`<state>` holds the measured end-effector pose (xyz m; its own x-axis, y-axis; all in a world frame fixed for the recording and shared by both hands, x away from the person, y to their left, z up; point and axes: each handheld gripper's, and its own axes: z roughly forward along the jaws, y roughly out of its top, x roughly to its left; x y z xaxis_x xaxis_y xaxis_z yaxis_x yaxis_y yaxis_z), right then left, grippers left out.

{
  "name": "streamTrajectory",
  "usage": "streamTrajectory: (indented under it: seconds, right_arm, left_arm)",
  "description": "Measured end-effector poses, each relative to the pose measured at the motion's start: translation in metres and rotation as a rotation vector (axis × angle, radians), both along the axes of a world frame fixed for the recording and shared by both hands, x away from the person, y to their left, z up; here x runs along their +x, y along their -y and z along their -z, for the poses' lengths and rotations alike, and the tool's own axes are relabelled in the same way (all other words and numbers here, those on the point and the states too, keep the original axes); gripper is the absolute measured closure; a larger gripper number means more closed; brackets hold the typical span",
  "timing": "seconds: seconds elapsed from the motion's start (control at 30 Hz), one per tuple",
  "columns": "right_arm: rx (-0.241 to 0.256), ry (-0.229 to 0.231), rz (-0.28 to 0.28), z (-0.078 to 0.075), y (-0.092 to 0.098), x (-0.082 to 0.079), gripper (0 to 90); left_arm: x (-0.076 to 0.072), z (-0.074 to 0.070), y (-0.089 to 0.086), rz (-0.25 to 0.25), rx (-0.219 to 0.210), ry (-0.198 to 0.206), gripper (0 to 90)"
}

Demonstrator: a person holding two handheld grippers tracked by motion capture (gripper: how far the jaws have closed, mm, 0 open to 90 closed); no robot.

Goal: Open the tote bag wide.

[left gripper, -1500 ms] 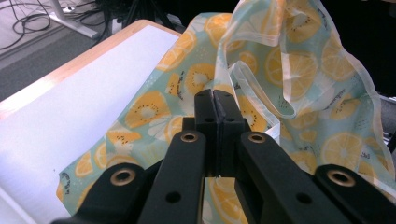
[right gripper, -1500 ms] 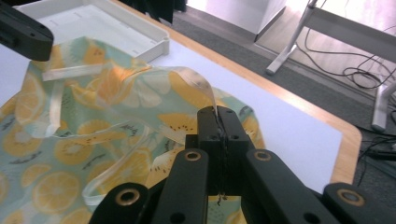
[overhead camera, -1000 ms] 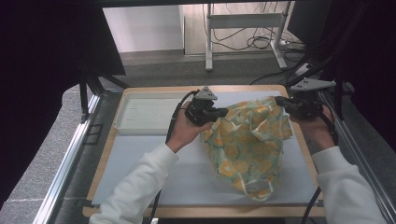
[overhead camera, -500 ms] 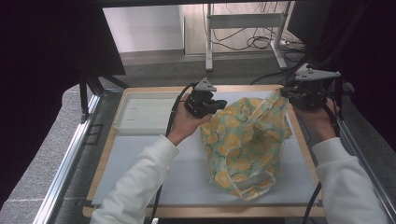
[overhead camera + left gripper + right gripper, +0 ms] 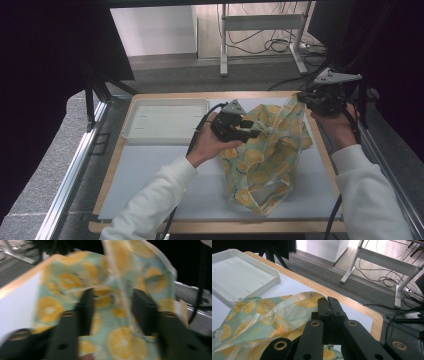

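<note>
Right gripper [image 5: 306, 98] clamps lemon-print cloth [image 5: 267, 160], upper right | left gripper [image 5: 248, 131] blurred, jaws apparently apart, cloth between.

Thin printed cloth bag [image 5: 267, 160], seemingly matt; smooth white plastic tray [image 5: 165, 120]

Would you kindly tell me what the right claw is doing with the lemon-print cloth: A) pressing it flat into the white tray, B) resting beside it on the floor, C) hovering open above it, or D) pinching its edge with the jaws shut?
D: in the right gripper view the right claw has its jaws closed together on the hem of the lemon-print cloth, which drapes away from them.
</note>
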<state>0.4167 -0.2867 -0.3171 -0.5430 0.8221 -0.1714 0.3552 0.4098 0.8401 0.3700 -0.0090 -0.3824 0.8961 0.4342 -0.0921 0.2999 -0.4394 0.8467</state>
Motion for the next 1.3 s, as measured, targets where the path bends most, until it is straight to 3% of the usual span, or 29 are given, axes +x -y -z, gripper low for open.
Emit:
streamTrajectory:
  seconds: [0.07, 0.13, 0.3, 0.43, 0.47, 0.5, 0.57, 0.67, 0.77, 1.03, 1.3]
  right_arm:
    - [0.002, 0.000, 0.005, 0.000, 0.001, -0.001, 88.9]
    - [0.003, 0.001, 0.005, -0.001, 0.001, -0.001, 88.9]
    - [0.002, 0.004, 0.003, -0.002, 0.000, -0.003, 88.9]
    - [0.001, 0.007, 0.001, -0.003, 0.000, -0.003, 88.9]
    - [0.003, 0.009, 0.003, -0.003, 0.002, -0.004, 88.9]
    - [0.003, 0.009, 0.003, -0.003, 0.002, -0.004, 88.9]
    - [0.005, 0.011, 0.004, -0.004, 0.003, -0.004, 88.9]
    - [0.008, 0.012, 0.010, -0.004, 0.007, -0.006, 88.9]
    - [0.012, 0.017, 0.015, -0.005, 0.009, -0.007, 88.9]
    - [0.008, 0.040, 0.030, -0.014, 0.012, -0.008, 88.9]
    - [-0.023, 0.053, 0.054, -0.018, 0.014, -0.001, 88.9]
  left_arm:
    - [-0.007, 0.007, 0.011, 0.001, 0.005, -0.013, 34.9]
    - [-0.009, 0.016, 0.022, -0.012, 0.046, -0.019, 27.8]
    - [-0.005, 0.038, 0.046, -0.047, 0.153, -0.007, 27.3]
    - [-0.001, 0.047, 0.055, -0.068, 0.164, -0.014, 48.2]
    - [0.000, 0.046, 0.054, -0.059, 0.160, -0.011, 66.1]
    - [0.000, 0.046, 0.054, -0.059, 0.160, -0.011, 72.8]
    - [0.001, 0.044, 0.050, -0.052, 0.148, -0.012, 83.8]
    - [0.005, 0.034, 0.038, -0.060, 0.124, -0.014, 89.4]
    - [0.007, 0.027, 0.031, -0.072, 0.109, -0.008, 89.8]
    - [0.014, -0.008, 0.006, -0.118, 0.048, 0.046, 90.0]
    - [0.029, -0.029, -0.001, -0.173, 0.054, 0.098, 90.0]
